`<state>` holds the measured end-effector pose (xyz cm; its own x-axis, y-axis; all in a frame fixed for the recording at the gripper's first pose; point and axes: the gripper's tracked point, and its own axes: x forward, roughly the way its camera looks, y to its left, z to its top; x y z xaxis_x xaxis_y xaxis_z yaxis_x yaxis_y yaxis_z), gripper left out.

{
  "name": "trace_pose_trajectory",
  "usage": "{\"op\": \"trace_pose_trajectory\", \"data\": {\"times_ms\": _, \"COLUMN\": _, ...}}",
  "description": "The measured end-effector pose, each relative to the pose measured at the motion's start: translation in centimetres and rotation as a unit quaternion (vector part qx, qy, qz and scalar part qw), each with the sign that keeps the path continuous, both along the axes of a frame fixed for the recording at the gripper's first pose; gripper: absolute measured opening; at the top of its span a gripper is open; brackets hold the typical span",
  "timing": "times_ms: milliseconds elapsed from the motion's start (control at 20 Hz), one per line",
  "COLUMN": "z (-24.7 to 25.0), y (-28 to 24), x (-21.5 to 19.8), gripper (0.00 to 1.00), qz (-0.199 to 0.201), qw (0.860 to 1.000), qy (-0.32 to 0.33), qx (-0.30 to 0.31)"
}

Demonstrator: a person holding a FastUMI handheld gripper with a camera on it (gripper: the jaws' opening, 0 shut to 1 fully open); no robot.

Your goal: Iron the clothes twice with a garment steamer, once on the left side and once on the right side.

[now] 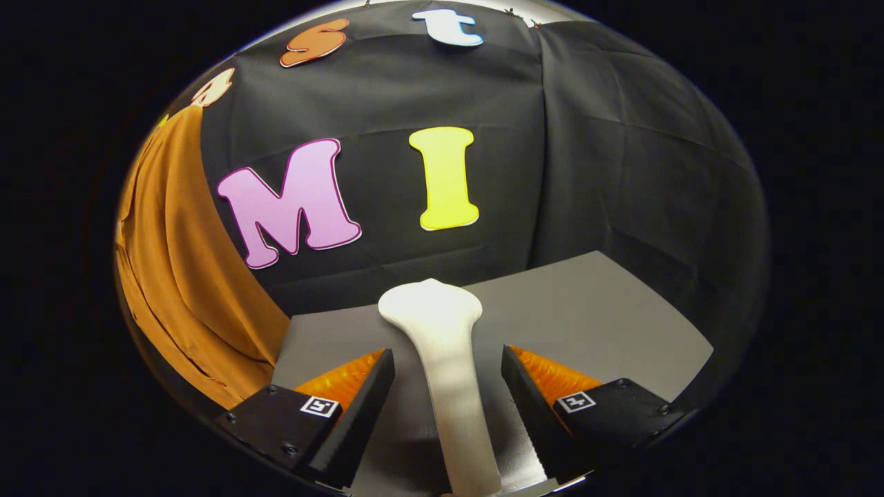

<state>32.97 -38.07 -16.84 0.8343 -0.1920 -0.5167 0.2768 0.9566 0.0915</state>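
A white garment steamer (452, 407) lies on the grey table (594, 310), its handle running back between my fingers and its wider head pointing away toward the wall. My gripper (448, 353) is open, one finger on each side of the handle, with a small gap on both sides. An orange-brown garment (186, 276) hangs to the left of the table, draping down past the table's left edge.
The booth's black cloth wall (621, 172) stands close behind the table. The table's far edge lies just beyond the steamer's head, and its right corner (708, 342) ends off to the right of my fingers.
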Motion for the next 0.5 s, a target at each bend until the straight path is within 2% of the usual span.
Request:
{"op": "trace_pose_trajectory", "data": {"times_ms": 50, "z": -0.4, "y": 0.0, "x": 0.0, "gripper": 0.98, "qz": 0.002, "qw": 1.000, "qy": 0.008, "qx": 0.002}}
{"op": "trace_pose_trajectory", "data": {"times_ms": 150, "z": -1.3, "y": -0.2, "x": 0.0, "gripper": 0.91, "qz": -0.002, "qw": 1.000, "qy": 0.028, "qx": 0.001}}
{"op": "trace_pose_trajectory", "data": {"times_ms": 400, "z": -3.5, "y": -0.1, "x": -0.2, "gripper": 0.87, "qz": -0.003, "qw": 0.997, "qy": 0.082, "qx": 0.006}}
{"op": "trace_pose_trajectory", "data": {"times_ms": 450, "z": -4.1, "y": -0.1, "x": -0.4, "gripper": 0.83, "qz": -0.004, "qw": 0.996, "qy": 0.093, "qx": 0.007}}
{"op": "trace_pose_trajectory", "data": {"times_ms": 500, "z": -4.4, "y": 0.0, "x": -0.4, "gripper": 0.72, "qz": -0.002, "qw": 0.995, "qy": 0.103, "qx": 0.011}}
